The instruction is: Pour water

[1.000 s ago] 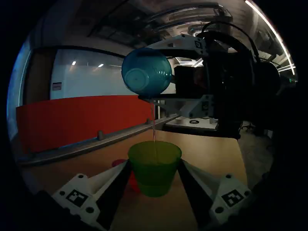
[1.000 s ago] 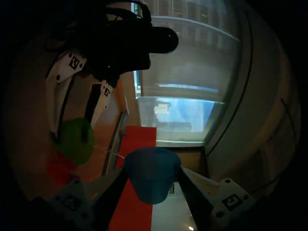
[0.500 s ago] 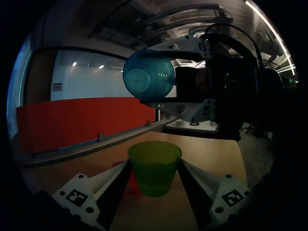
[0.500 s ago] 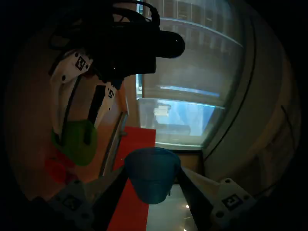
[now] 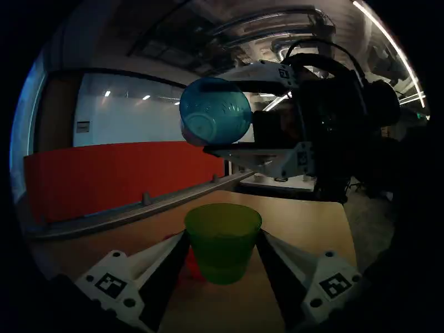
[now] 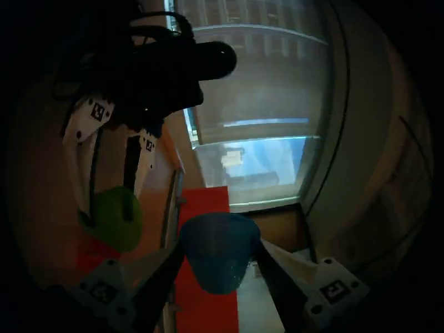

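Left gripper [image 5: 222, 237] is clamping green cup [image 5: 223, 255] upright, to catch. Right gripper [image 6: 219, 248] is clamping blue cup [image 5: 215, 111] tipped at 12 o'clock.

The left gripper [image 5: 222, 236] sits low and level, its jaws pressing both sides of an upright green cup [image 5: 222, 256]. The right gripper [image 5: 217, 112] hangs above and ahead of those jaws, rolled sideways, its jaws clamping a tipped blue cup [image 5: 211, 105].

Red object [image 5: 191, 265] mostly hidden behind green cup [image 5: 223, 244], identity unclear
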A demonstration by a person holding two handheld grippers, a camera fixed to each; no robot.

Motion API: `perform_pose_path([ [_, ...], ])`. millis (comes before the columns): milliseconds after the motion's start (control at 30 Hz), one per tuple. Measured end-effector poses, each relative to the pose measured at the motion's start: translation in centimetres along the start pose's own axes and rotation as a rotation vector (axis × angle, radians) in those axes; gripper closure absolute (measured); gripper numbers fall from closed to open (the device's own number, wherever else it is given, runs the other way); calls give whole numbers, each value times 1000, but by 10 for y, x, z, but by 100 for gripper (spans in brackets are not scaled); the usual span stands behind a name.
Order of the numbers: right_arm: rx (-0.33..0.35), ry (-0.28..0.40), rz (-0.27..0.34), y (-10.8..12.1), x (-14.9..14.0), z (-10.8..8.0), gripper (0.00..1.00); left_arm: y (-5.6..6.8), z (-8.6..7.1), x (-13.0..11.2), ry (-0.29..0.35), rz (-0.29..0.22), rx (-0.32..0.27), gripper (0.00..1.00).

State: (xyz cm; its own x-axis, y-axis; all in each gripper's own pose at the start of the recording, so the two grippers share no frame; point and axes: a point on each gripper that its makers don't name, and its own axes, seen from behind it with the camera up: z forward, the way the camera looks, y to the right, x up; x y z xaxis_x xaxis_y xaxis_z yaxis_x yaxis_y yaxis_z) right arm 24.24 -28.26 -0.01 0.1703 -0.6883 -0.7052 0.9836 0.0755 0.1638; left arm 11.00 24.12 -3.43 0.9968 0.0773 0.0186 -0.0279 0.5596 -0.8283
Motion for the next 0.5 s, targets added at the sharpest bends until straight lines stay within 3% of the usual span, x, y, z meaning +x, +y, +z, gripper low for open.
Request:
perform_pose_path([
  [267, -13, 3, 270, -3, -9, -8, 11, -2, -2, 3, 2, 1, 5, 16],
  [500, 12, -6, 509, -19, -20, -17, 11, -7, -3, 3, 0, 4, 18, 16],
])
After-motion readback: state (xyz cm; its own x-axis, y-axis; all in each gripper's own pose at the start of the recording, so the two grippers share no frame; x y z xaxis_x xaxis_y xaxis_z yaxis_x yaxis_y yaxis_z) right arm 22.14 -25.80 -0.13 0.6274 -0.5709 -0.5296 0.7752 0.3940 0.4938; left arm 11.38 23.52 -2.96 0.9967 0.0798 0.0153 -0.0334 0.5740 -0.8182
